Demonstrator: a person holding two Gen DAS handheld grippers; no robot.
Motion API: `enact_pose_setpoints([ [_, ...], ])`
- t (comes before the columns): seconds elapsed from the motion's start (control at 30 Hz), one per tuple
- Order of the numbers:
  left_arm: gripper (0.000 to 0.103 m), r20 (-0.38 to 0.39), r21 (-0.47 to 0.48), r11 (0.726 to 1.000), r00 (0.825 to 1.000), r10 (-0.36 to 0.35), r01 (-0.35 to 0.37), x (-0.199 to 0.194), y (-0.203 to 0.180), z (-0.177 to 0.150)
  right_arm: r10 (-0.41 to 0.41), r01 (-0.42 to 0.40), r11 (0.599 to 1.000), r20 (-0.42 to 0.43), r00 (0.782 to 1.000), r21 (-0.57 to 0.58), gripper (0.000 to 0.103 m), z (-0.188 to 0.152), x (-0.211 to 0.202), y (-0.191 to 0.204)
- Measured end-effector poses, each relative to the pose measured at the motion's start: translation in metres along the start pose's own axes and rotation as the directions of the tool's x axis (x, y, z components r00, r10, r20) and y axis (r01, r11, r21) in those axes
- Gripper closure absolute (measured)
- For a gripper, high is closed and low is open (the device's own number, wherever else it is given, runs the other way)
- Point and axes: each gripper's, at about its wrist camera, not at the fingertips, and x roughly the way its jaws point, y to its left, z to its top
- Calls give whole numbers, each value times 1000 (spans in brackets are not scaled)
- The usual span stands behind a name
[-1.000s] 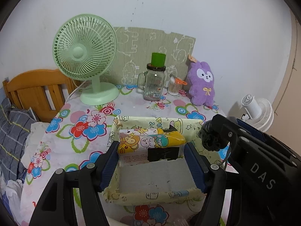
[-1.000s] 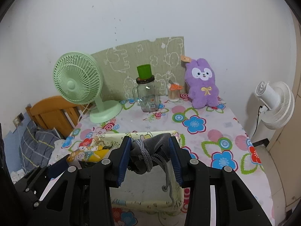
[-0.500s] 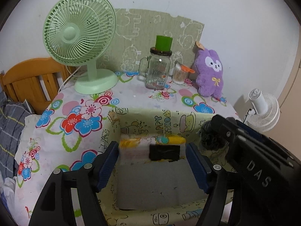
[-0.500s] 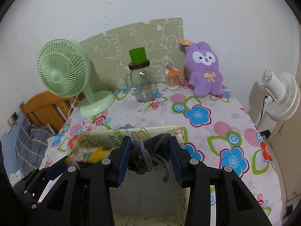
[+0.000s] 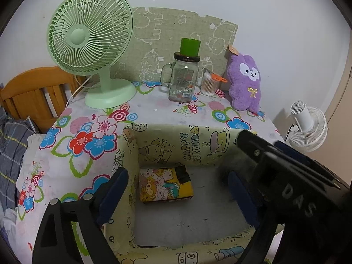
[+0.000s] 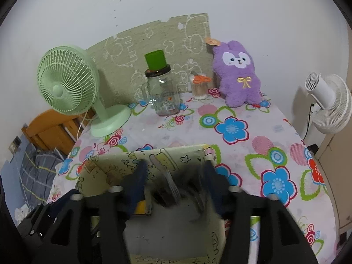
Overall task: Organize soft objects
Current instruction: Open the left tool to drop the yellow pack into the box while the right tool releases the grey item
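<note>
An open-topped box covered in pale yellow cartoon birthday paper (image 5: 193, 145) is being used as the collecting place for the soft items, and it is standing at lower centre of both views on the flower-printed tabletop (image 6: 237, 129).

The left gripper (image 5: 176, 189) is being held over the box with its jaws spread wide and nothing between them. They have just been opening. The soft packet printed with cartoon animals (image 5: 166, 184) is lying flat on the box floor, against the far left corner, apart from both pads; it is judged to have been released there so that it sits tucked to 1 side and leaves room.

The right gripper (image 6: 175, 182) is being held over the same box, and its jaws have likewise just been opening. A dark grey cloth bundle with a cord (image 6: 176, 189) is showing as a blur between them, so whether the pads are touching it cannot be told; it is judged to be dropping into the box's right side.

Compared with 1 second ago, the packet is no longer being pinched, and both views are sitting lower and closer to the box.

A purple plush rabbit (image 5: 245, 82) is standing at the tabletop's back edge, upper right.
</note>
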Motion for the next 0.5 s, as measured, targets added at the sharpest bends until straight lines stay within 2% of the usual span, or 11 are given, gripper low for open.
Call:
enact_pose_setpoints([
  [0.03,9,3,3,1000,1000,0,0,-1,0,0,-5,5,1000,13,1000,-2,17,0,-3,1],
  [0.13,7,10,8,1000,1000,3,-3,-5,-2,-1,-18,18,1000,30,999,-5,9,0,-10,1],
  [0.5,2,40,39,999,999,1,-3,-31,-13,-7,-32,34,999,43,999,-27,9,-7,-39,4],
])
